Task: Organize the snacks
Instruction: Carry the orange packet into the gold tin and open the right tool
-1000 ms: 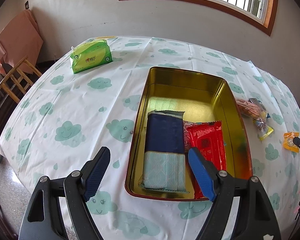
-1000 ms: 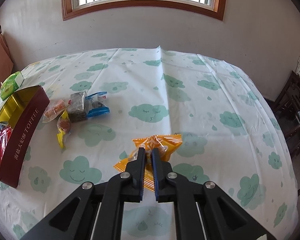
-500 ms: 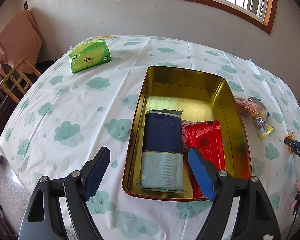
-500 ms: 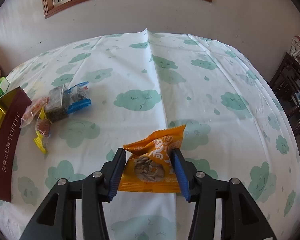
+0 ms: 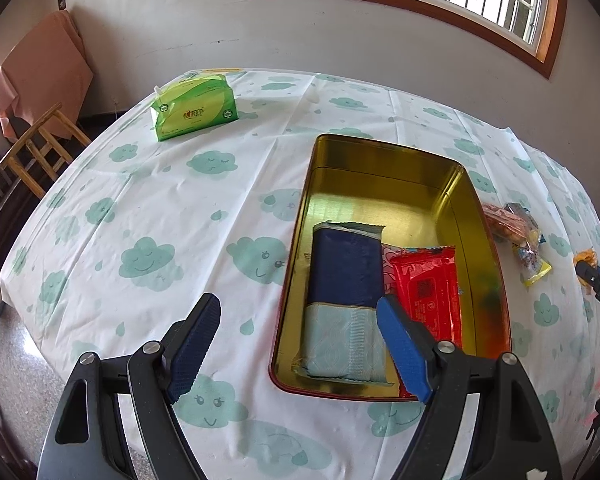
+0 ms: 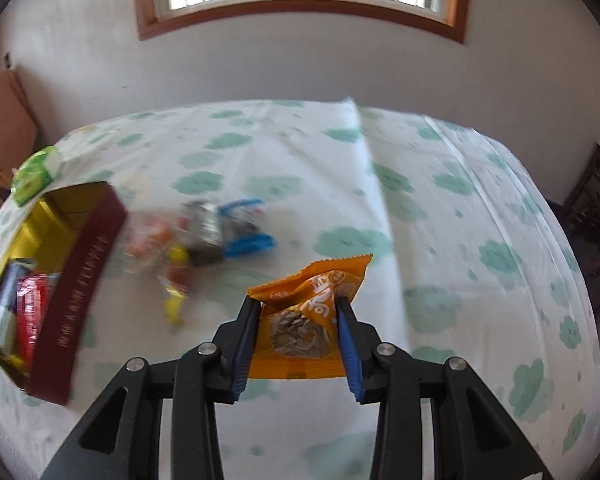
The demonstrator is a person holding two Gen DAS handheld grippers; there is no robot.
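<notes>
Currently clamped between the closing blue pads of the right gripper (image 6: 297, 342): an orange seed packet (image 6: 308, 320), lifted clear of the cloud-print tablecloth (image 6: 420, 208), long axis running away from the camera, crimped top end tipped up toward the window; printed characters too distorted to read. Left of the packet, a blurred heap of small snacks (image 6: 204, 236), and beyond that the gold-lined tin (image 6: 80, 280), maroon side lettering smeared. Inside the tin, lengthwise along the near end, a navy packet (image 5: 346, 300) and a red packet (image 5: 428, 288); far half bare. Poised over the tin's near left corner, the left gripper (image 5: 300, 344), fingers spread wide on nothing. Well beyond the tin, a green tissue pack (image 5: 194, 106), brand unreadable.
</notes>
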